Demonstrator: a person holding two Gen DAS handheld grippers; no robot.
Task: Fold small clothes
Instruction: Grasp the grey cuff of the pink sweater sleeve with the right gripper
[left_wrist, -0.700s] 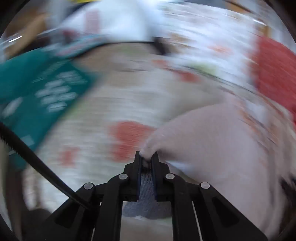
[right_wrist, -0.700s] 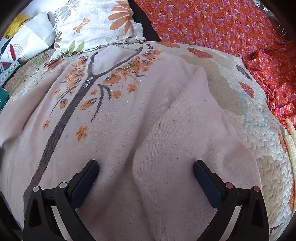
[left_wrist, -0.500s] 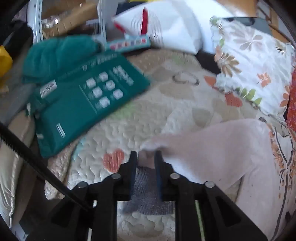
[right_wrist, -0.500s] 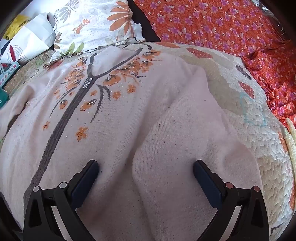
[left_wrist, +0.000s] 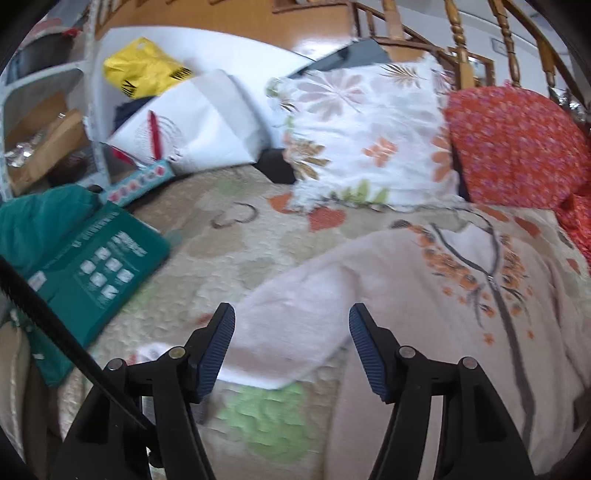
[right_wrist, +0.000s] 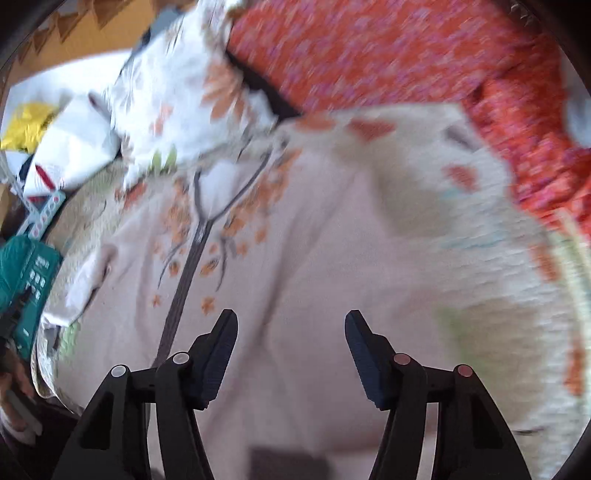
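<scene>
A pale pink cardigan (left_wrist: 461, 332) with orange flowers and a grey zip line lies spread on the bed. Its left sleeve (left_wrist: 295, 332) stretches out over the quilt, and the cuff end rests below and between my left gripper's (left_wrist: 291, 308) jaws. The jaws stand open and the pads do not press the cloth. In the blurred right wrist view, the cardigan's body (right_wrist: 314, 240) fills the middle. My right gripper (right_wrist: 291, 314) hovers open over its lower part with nothing between its fingers.
A quilted bedspread (left_wrist: 229, 258) covers the bed. At the head lie a floral pillow (left_wrist: 362, 136) and a red flowered blanket (left_wrist: 517, 140). A teal box (left_wrist: 92, 273), a white bag (left_wrist: 192, 125) and a yellow bag (left_wrist: 144, 70) crowd the left side.
My left gripper has let go of the sleeve cuff and opened, and its view has tilted up. My right gripper's jaws stand narrower than before, and its view has swung and blurred.
</scene>
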